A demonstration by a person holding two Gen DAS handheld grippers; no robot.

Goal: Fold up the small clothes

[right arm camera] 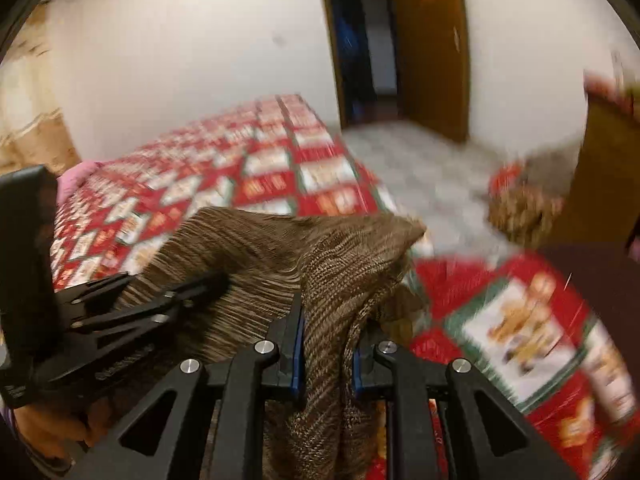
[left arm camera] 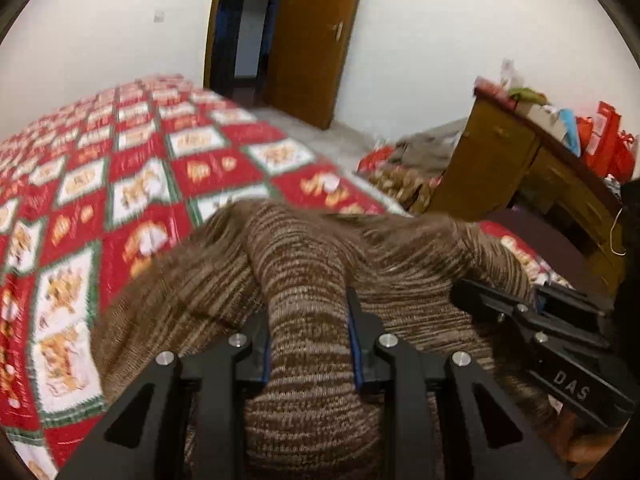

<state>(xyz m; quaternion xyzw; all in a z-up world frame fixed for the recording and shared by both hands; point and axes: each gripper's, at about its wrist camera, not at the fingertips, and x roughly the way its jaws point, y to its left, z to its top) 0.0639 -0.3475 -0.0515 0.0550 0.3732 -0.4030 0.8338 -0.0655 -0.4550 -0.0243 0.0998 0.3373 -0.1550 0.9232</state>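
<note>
Both tongs clamped on the same brown striped knit garment (left arm camera: 312, 280). Left gripper (left arm camera: 308, 344): blue-lined jaws pinch a thick roll of the fabric. Right gripper (right arm camera: 328, 344): jaws closer together, biting a thinner gathered fold that hangs down between them. The two grippers sit side by side, each visible in the other's camera. Garment is lifted at the near edge, the rest draped forward over the red-white-green patterned bedspread (left arm camera: 132, 184). Beyond the bed: grey floor (right arm camera: 420, 168), wooden cabinet (left arm camera: 520, 168) with clutter on top, open wooden door (left arm camera: 312, 40), white wall. Frames are motion-blurred.
</note>
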